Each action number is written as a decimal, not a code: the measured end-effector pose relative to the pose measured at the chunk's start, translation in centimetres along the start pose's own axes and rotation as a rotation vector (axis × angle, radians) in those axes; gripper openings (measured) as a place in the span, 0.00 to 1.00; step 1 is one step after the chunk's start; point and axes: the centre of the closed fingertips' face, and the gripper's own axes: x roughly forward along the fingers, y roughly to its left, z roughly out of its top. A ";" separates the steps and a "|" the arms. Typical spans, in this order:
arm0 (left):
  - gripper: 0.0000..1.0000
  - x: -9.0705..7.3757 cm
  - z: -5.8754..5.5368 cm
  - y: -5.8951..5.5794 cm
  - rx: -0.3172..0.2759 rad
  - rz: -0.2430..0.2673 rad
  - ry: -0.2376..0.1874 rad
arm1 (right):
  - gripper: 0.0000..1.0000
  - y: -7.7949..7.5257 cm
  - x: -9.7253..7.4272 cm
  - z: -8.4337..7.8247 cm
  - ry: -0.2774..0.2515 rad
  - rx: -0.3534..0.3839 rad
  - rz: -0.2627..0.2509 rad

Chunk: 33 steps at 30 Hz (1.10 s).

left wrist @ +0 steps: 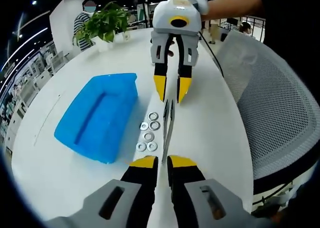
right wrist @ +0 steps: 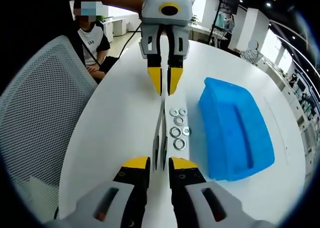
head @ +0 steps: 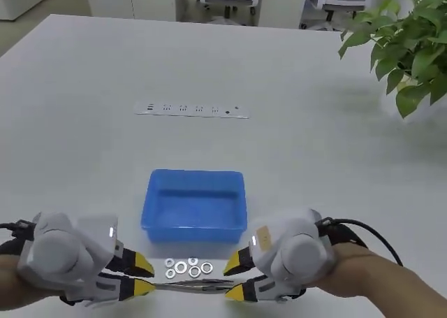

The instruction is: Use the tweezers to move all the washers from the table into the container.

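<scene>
- White counter (head: pixel 314 143) lies wide and bare beyond the blue container (head: pixel 194 232); a power strip (head: pixel 191 110) sits farther back, a plant (head: pixel 412 45) at far right
- Six washers (head: pixel 188 267) cluster just beside the container's near wall; tweezers (head: pixel 192 284) lie flat just nearer
- Left gripper (head: pixel 143 275) and right gripper (head: pixel 236 277) face each other at the tweezers' ends; both released, jaws parted

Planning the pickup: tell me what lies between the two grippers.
The tweezers lie on the table between the left gripper and the right gripper, plain in the head view. The washers sit just beside them, toward the container.
</scene>
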 end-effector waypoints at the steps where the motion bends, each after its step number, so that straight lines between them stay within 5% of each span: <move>1: 0.12 0.1 -0.1 0.1 0.004 -0.002 0.004 | 0.16 -0.1 0.1 0.0 0.001 0.002 0.000; 17: 0.08 1.7 -1.1 -0.2 0.033 -0.048 0.075 | 0.13 0.1 1.0 -0.3 0.010 0.021 0.026; 33: 0.06 1.6 -0.9 0.0 0.019 -0.055 0.068 | 0.11 -0.1 1.0 -0.1 -0.007 0.048 0.015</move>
